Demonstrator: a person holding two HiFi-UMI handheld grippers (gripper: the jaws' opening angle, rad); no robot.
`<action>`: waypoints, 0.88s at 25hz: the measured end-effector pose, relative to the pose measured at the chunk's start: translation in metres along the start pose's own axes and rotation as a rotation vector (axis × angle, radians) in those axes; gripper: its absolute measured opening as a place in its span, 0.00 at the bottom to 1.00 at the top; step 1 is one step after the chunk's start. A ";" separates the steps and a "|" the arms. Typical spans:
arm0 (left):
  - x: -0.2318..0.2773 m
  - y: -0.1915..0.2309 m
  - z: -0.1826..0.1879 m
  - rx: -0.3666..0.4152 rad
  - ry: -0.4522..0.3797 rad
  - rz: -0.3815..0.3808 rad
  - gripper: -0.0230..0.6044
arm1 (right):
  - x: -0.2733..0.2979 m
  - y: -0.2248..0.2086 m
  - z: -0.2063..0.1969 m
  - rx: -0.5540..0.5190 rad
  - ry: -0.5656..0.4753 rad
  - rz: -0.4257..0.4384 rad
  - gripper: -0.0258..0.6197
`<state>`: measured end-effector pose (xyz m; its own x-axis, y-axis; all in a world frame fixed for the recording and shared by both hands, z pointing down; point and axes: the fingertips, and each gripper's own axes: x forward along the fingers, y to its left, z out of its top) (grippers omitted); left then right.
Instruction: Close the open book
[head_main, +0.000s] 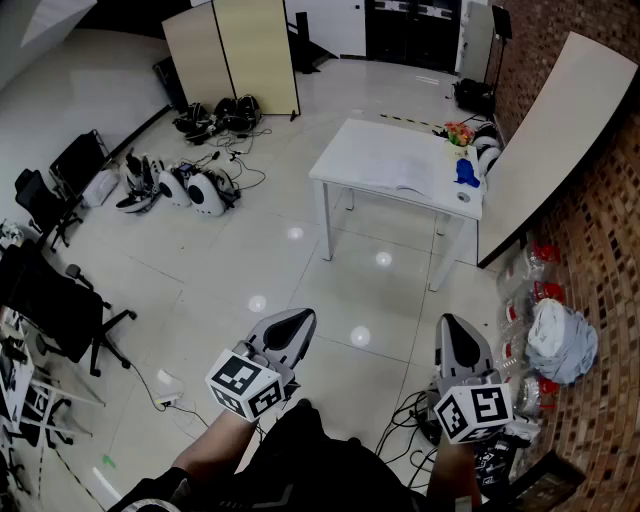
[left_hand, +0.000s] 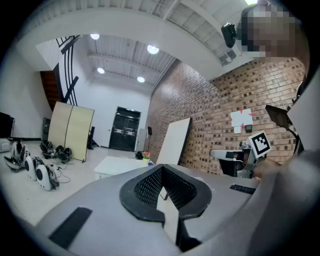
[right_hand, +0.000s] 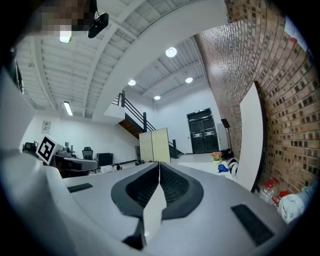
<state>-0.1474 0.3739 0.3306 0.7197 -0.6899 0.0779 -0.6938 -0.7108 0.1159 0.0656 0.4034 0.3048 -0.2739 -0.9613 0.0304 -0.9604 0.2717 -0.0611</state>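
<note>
The open book (head_main: 398, 186) lies flat near the front edge of the white bench (head_main: 365, 148), well apart from both tools. The left tool (head_main: 297, 322) and the right tool (head_main: 452, 330) are held level above the tiled floor (head_main: 250, 260), close to the person. Each tool's jaws are pressed together, with nothing between them. A blue object (head_main: 466, 172) sits at the bench's right end.
</note>
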 end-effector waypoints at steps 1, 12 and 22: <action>0.007 0.009 -0.001 -0.004 0.001 0.003 0.03 | 0.010 -0.001 -0.001 -0.007 0.004 0.001 0.04; 0.082 0.134 0.022 0.015 -0.008 -0.066 0.03 | 0.153 0.003 0.013 -0.067 0.001 -0.049 0.04; 0.152 0.219 0.028 -0.014 0.013 -0.142 0.03 | 0.256 -0.004 0.007 -0.065 0.061 -0.080 0.04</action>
<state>-0.1906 0.1094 0.3396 0.8110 -0.5805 0.0725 -0.5846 -0.7990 0.1408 0.0000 0.1559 0.3063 -0.1972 -0.9759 0.0933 -0.9800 0.1989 0.0087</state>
